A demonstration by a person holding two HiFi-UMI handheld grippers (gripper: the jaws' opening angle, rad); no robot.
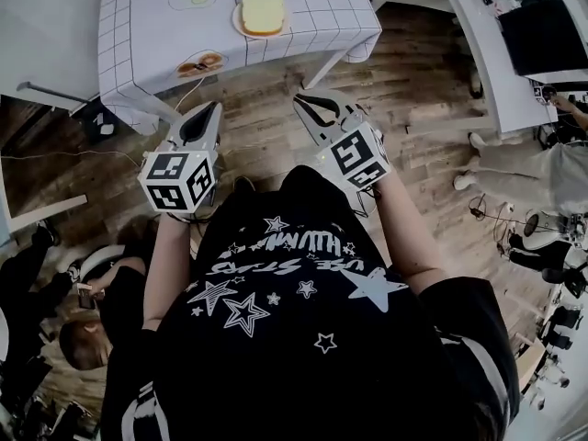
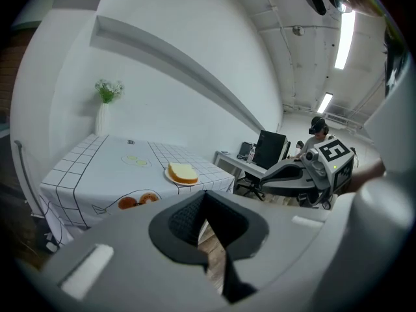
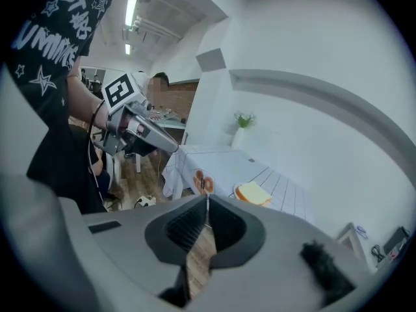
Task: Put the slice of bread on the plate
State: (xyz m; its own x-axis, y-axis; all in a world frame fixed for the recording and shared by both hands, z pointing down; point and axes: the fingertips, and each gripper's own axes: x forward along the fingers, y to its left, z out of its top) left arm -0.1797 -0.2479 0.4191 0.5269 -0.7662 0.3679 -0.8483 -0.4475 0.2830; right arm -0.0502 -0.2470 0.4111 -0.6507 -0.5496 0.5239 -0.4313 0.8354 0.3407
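In the head view, the slice of bread (image 1: 263, 13) lies on the plate (image 1: 237, 24), which sits on the counter (image 1: 147, 26) near its front edge. The left gripper (image 1: 212, 110) and the right gripper (image 1: 310, 102) are held over the floor (image 1: 432, 127), well apart from the counter, and both point toward it. The task looks done, so the main risk is a needless reach. A jaw tip nudging the plate could slide it toward the edge, or it could catch the hanging cloth (image 1: 138, 81) and drag everything with it.

In the left gripper view, the jaws meet at their tips with nothing between them. The bread (image 2: 182, 173) shows far ahead, untouched.

In the right gripper view, the jaws are likewise pressed together and empty, with the bread (image 3: 253, 192) beyond them. With both pairs closed, any contact would push the slice rather than grip it, probably tipping it off the plate.
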